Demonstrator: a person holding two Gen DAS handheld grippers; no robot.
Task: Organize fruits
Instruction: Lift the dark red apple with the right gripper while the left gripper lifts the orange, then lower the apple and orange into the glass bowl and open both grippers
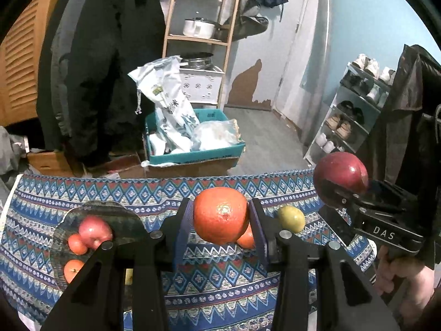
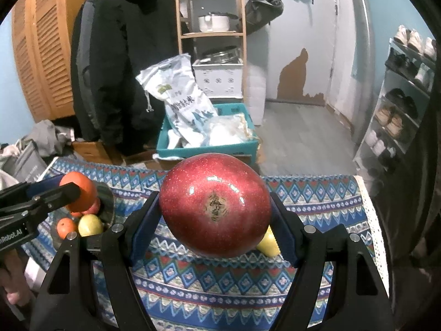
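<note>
You've got the big orange (image 1: 220, 215) clamped between the blue pads of your left gripper (image 1: 222, 220), lifted clear above the patterned tablecloth (image 1: 215, 278), just right of the glass plate (image 1: 69, 220). On that plate sit a red apple (image 1: 95, 231), two small oranges (image 1: 77, 244) and, seen from the right wrist, a yellow-green fruit (image 2: 89, 224). Another small orange (image 1: 246, 238) peeks out behind the one you hold, and a second yellow-green fruit (image 1: 290, 218) lies on the cloth farther right of the plate.

Your right gripper (image 2: 215, 215) is clenched on the dark red apple (image 2: 215, 207), held in the air well right of the plate, near the cloth's right edge. Your right hand (image 1: 399, 275) wraps its handle from below, fingers pointing up-left toward the plate; your left gripper points level across the table.
</note>
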